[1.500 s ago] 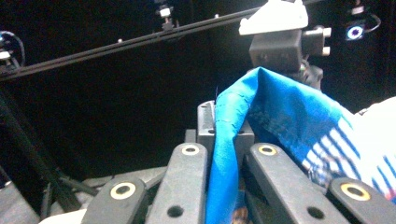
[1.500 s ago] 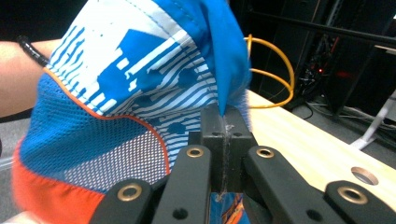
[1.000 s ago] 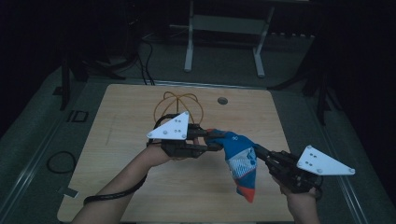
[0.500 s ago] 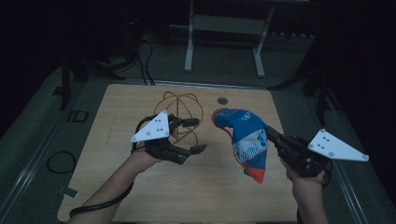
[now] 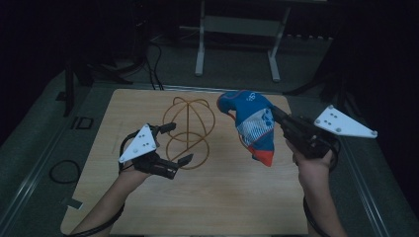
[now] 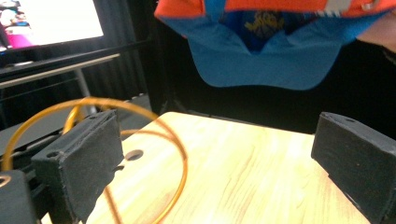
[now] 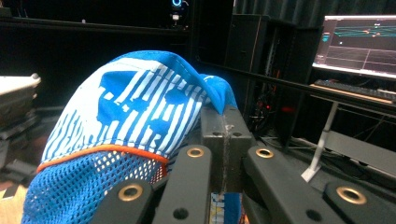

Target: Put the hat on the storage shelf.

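My right gripper [image 5: 275, 115] is shut on a blue, white and orange cap [image 5: 254, 123], which hangs above the right half of the wooden table [image 5: 222, 197]. In the right gripper view the cap [image 7: 135, 107] drapes over the closed jaws of the right gripper [image 7: 224, 119]. My left gripper [image 5: 179, 143] sits low over the table's left half, and its jaws have just been opening, with nothing between them. An orange wire frame [image 5: 189, 129] stands right in front of it. In the left gripper view the frame [image 6: 177, 154] curves past the left pad, and the cap [image 6: 266, 51] hangs high ahead.
Behind the table stands a white desk frame [image 5: 200, 44]. A cable loop [image 5: 62, 170] lies on the floor at the left. The table has a small round hole [image 6: 133, 155]. Lit monitors [image 7: 359, 44] glow in the dark room.
The left gripper has let go of the cap, opened wide and moved left and down beside the wire frame. The right gripper has lifted the cap up and to the right.
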Motion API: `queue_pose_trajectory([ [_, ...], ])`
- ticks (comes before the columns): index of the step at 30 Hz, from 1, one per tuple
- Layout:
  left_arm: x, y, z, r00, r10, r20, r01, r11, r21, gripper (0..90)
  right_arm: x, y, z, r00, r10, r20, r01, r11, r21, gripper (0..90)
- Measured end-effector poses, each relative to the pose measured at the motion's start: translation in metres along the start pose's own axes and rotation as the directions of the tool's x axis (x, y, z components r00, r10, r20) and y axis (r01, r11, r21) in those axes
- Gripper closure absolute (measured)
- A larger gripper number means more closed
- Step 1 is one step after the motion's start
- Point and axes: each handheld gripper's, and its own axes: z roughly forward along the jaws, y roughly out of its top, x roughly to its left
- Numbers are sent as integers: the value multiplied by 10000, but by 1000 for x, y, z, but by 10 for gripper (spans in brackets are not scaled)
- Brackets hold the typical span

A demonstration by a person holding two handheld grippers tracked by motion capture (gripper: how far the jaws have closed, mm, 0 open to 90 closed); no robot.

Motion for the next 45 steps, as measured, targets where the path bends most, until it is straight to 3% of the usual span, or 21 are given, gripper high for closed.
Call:
queue_pose_trajectory([
  [6, 3, -13, -14, 9991, -70, -422, 70, 10000, -1, 26, -3, 8, 29, 9999, 75, -125, -74, 9999, 153, 900],
  [7, 4, -19, -20, 9976, -62, -689, 63, 10000, 14, 26, -3, 10, 34, 9999, 80, -123, -78, 9998, 178, 900],
  [13, 3, -43, -32, 9949, -218, -986, 250, 9992, 311, 27, 3, 18, 67, 9996, 12, -297, -2, 9994, 348, 900],
  [18, 1, -64, -42, 9868, -411, -1566, 454, 9987, 239, 27, 10, 24, 94, 9990, -173, -408, 194, 9984, 527, 900],
  [20, 0, -74, -45, 9848, -320, -1705, 399, 9983, 428, 27, 15, 26, 107, 9985, -206, -509, 235, 9981, 575, 900],
  [22, 0, -87, -46, 9792, -75, -2026, 234, 9968, 759, 27, 20, 28, 117, 9983, -383, -445, 411, 9971, 644, 900],
  [25, 1, -105, -48, 9677, -343, -2496, 572, 9947, 849, 27, 31, 30, 134, 9965, -486, -682, 531, 9964, 661, 900],
  [31, 0, -131, -56, 9452, -1126, -3064, 1353, 9893, 538, 27, 51, 28, 165, 9907, -637, -1205, 751, 9928, 929, 900],
  [33, 0, -131, -56, 9452, -1126, -3064, 1353, 9893, 538, 27, 54, 27, 170, 9889, -589, -1366, 734, 9919, 1038, 900],
  [34, 0, -135, -61, 9401, -1399, -3108, 1622, 9856, 470, 27, 62, 25, 179, 9851, -620, -1605, 812, 9899, 1163, 900],
  [35, -1, -136, -63, 9384, -1399, -3159, 1624, 9857, 458, 27, 65, 24, 183, 9836, -638, -1689, 853, 9887, 1230, 900],
  [38, -2, -137, -67, 9356, -1493, -3199, 1685, 9851, 330, 27, 73, 19, 195, 9773, -661, -2015, 962, 9849, 1436, 900],
  [45, -3, -141, -65, 9416, -1532, -2999, 1761, 9831, 506, 27, 84, -1, 219, 9597, -613, -2742, 1284, 9638, 2338, 900],
])
